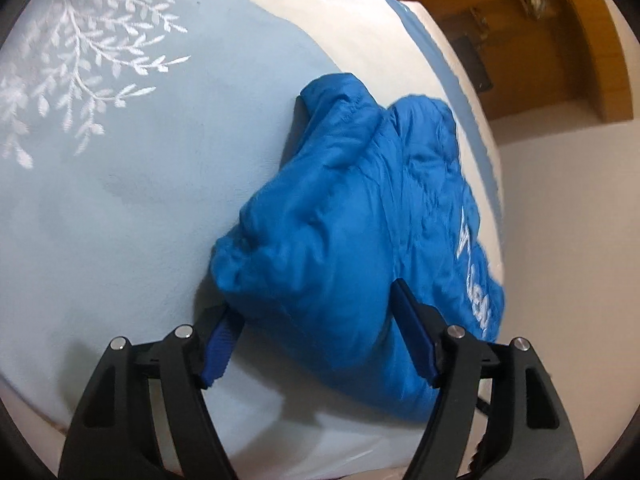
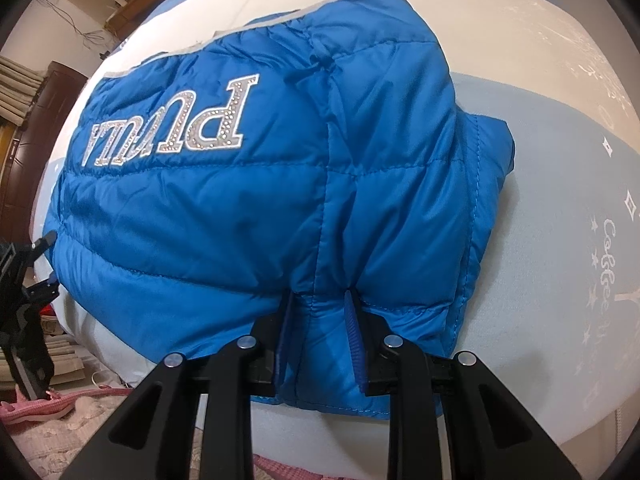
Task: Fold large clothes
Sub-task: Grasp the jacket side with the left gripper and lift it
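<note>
A blue puffy jacket with silver lettering lies bunched and partly folded on a pale blue bed. My left gripper is open, its jaws set wide on either side of a jacket bulge. In the right wrist view the jacket fills the frame, lettering upside down. My right gripper is shut on a fold at the jacket's near edge. The left gripper shows at the far left there.
The bedspread has white leaf embroidery and a cream border. A wooden wardrobe stands beyond the bed. A dark wooden cabinet and a pink mat on the floor lie left of the bed.
</note>
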A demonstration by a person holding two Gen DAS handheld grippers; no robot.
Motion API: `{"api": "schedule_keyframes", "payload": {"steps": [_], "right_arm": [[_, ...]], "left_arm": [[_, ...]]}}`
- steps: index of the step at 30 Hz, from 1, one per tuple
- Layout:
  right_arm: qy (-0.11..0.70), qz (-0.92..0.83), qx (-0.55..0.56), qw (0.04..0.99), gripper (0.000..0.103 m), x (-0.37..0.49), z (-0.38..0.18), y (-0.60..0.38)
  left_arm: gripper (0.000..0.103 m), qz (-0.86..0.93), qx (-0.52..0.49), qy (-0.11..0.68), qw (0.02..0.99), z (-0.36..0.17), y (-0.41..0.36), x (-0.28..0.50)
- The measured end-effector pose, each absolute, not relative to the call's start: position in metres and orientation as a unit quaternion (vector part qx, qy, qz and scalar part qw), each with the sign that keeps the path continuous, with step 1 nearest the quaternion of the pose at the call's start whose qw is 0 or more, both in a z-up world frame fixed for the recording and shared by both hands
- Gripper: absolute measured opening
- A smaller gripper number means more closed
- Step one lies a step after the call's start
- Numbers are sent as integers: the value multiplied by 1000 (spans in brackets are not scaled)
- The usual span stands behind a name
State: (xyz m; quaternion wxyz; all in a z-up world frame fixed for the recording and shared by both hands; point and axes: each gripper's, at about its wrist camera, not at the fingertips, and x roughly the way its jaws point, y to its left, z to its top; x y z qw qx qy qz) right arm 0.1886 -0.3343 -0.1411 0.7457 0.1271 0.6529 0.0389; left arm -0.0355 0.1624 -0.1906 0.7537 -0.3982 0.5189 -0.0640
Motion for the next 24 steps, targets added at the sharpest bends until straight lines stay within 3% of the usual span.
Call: {"api": "schedule_keyframes", "payload": {"steps": [5, 10, 13, 20, 24], "right_arm": [[653, 38, 127, 746, 25, 189, -141, -334], [651, 37, 126, 747, 25, 188, -141, -333], [650, 36, 126, 749, 26, 186, -140, -332], [641, 31, 130, 756, 27, 170, -117, -346], [645, 4, 109, 756, 27, 154, -112, -355]], "left_arm": [[70, -66, -421, 500, 754, -195, 166, -25], [41, -63, -408, 495, 765, -200, 159, -21], [34, -63, -406, 490, 768, -200, 159, -25], [33, -65, -403, 494, 768, -199, 161, -29], [42, -56, -389, 502, 770, -196, 157, -28]]}}
